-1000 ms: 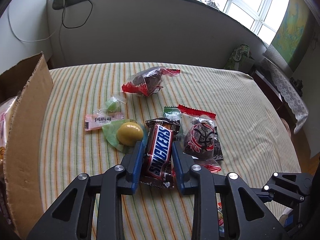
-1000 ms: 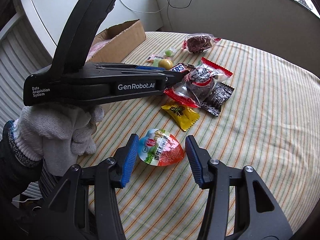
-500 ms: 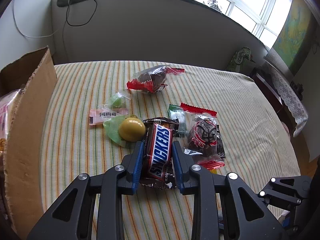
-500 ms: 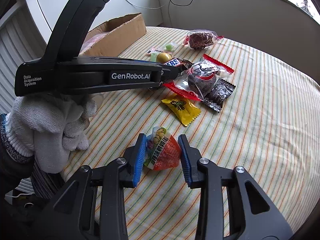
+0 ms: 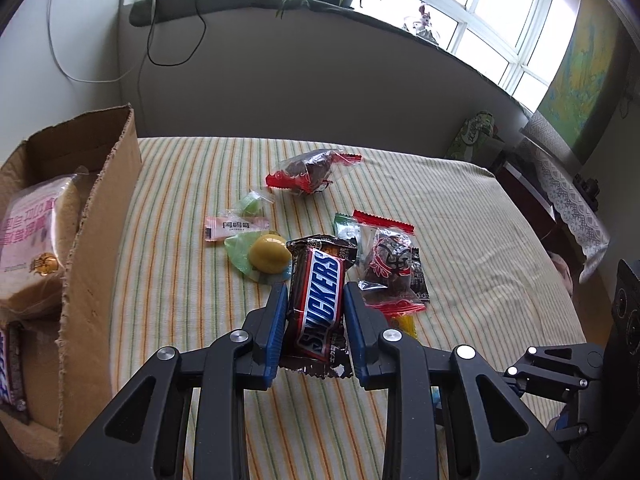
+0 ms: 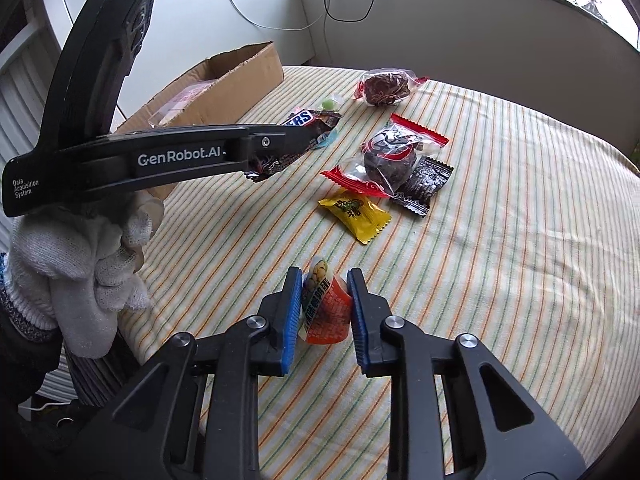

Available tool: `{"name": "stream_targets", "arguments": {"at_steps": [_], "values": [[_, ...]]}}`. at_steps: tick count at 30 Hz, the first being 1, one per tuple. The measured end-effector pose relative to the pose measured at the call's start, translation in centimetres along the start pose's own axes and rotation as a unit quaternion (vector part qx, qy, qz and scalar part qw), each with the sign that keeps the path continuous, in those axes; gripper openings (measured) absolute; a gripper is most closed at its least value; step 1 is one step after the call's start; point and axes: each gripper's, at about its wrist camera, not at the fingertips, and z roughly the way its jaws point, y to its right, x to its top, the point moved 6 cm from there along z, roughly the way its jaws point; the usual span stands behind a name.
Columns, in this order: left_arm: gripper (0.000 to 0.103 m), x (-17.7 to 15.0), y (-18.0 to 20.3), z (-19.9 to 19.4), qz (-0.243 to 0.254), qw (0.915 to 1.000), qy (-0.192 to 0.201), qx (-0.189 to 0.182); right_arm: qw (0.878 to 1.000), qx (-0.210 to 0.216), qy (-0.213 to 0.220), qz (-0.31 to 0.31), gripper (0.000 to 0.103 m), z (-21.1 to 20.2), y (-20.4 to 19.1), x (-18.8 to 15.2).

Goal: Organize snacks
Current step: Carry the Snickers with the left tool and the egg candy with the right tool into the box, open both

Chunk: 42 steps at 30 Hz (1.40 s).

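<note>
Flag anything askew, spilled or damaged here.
Nothing spilled. The cardboard box has a ragged, torn top edge. The orange snack packet is squeezed edge-up and buckled in the right gripper. The Snickers bar sits straight in the left gripper, wrapper intact as far as visible.

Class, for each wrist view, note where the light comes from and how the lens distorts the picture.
Left wrist view: daylight from the window, blown white; the wall ledge bows into a curve. Right wrist view: soft, even light, faint shadows; the striped tablecloth lines bend, corners vignette black.
</note>
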Motion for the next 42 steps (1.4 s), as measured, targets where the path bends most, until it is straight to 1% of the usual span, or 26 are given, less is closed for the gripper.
{"name": "stream_targets", "arguments": {"at_steps": [9,15,19,23,29,37,42], "values": [[0.027,0.3,-1.0,-3.5,-0.011,0.9994,0.033,0.001,1.0,0.004,0.023,-0.011,0.024,-1.9,-1.6,1.7],[0.027,0.2,-3.1,-6.0,-0.029,0.9981,0.052,0.01,0.999,0.012,0.036,-0.029,0.024,-2.4,-4.0,3.5],[0.027,0.2,-5.3,-7.7,-0.047,0.9964,0.068,0.022,0.998,0.017,0.045,-0.042,0.024,-2.4,-5.9,4.9],[0.027,0.0,-7.9,-9.3,-0.068,0.9937,0.081,0.037,0.997,0.027,0.051,-0.054,0.024,-1.9,-7.7,6.4],[0.027,-0.5,-11.1,-11.3,-0.087,0.9901,0.093,0.059,0.995,0.041,0.053,-0.077,0.024,-0.6,-10.9,8.4],[0.027,-1.3,-14.3,-12.5,-0.105,0.9856,0.1,0.087,0.992,0.064,0.054,-0.092,0.024,1.4,-14.5,11.5],[0.027,-1.7,-15.9,-13.1,-0.115,0.983,0.105,0.097,0.991,0.069,0.05,-0.103,0.024,3.1,-16.6,12.9]]}}
